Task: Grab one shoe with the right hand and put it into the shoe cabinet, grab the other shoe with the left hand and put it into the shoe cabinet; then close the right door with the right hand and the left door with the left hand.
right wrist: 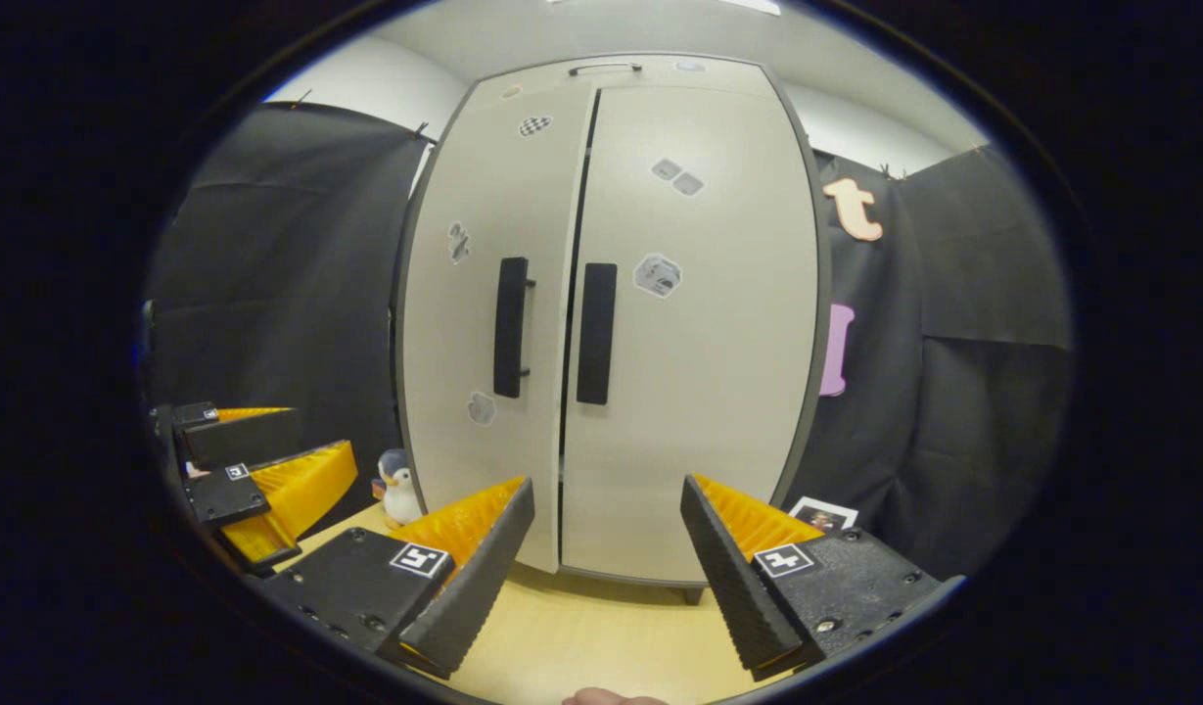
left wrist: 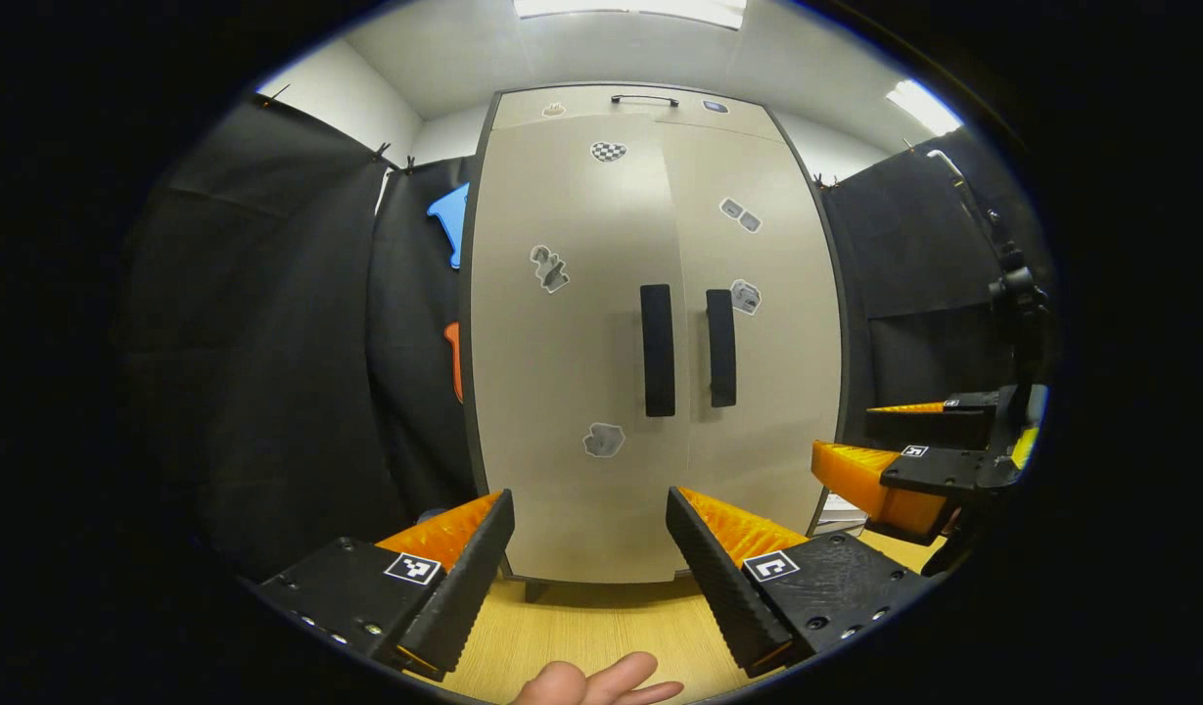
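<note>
The pale shoe cabinet (left wrist: 572, 372) stands upright straight ahead, with two black vertical handles (left wrist: 657, 350) side by side at its middle. In the left gripper view both doors lie flush. In the right gripper view a thin dark gap runs between the doors of the cabinet (right wrist: 699, 392). My left gripper (left wrist: 589, 499) is open and holds nothing, a short way in front of the left door. My right gripper (right wrist: 607, 485) is also open and holds nothing, facing the door seam. The right gripper (left wrist: 846, 431) appears at the right, and the left gripper (right wrist: 322, 431) appears at the left.
The cabinet stands on a light wooden surface (left wrist: 581, 627). A small penguin toy (right wrist: 398, 487) sits by its left corner and a picture card (right wrist: 822, 514) by its right corner. Fingers of a hand (left wrist: 601, 685) show at the bottom edge. Black cloth walls flank the cabinet.
</note>
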A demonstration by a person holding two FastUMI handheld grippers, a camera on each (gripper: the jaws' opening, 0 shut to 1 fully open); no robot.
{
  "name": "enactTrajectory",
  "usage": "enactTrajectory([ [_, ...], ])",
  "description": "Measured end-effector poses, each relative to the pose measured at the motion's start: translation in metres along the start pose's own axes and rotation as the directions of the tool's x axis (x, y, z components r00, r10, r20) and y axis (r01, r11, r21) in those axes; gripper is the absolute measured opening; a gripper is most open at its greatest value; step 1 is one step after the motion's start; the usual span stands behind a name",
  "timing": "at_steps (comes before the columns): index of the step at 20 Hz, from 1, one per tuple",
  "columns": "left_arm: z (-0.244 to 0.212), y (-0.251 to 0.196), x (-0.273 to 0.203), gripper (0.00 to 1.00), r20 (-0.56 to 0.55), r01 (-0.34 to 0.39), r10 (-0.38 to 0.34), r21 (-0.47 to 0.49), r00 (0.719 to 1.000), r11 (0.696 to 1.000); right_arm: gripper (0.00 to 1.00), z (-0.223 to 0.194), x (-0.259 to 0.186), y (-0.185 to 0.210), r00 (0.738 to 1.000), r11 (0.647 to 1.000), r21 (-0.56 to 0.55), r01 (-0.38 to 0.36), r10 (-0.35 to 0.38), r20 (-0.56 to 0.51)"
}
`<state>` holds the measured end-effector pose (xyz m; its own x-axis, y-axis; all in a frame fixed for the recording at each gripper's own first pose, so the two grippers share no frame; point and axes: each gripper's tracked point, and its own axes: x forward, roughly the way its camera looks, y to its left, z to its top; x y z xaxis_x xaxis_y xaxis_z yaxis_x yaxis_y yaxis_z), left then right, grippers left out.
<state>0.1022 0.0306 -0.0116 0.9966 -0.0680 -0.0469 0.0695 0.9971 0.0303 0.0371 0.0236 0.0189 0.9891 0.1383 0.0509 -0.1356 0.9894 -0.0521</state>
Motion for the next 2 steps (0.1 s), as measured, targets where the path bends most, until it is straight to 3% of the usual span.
enactTrajectory([
  [2, -0.0007, 0.0020, -0.0017, 0.96, 0.002, -0.003, 0.003, -0.003, 1.000, 1.000, 0.99, 0.0021, -0.0017, 0.0013, 1.000, 1.000, -0.002, -0.005, 0.005, 0.006],
])
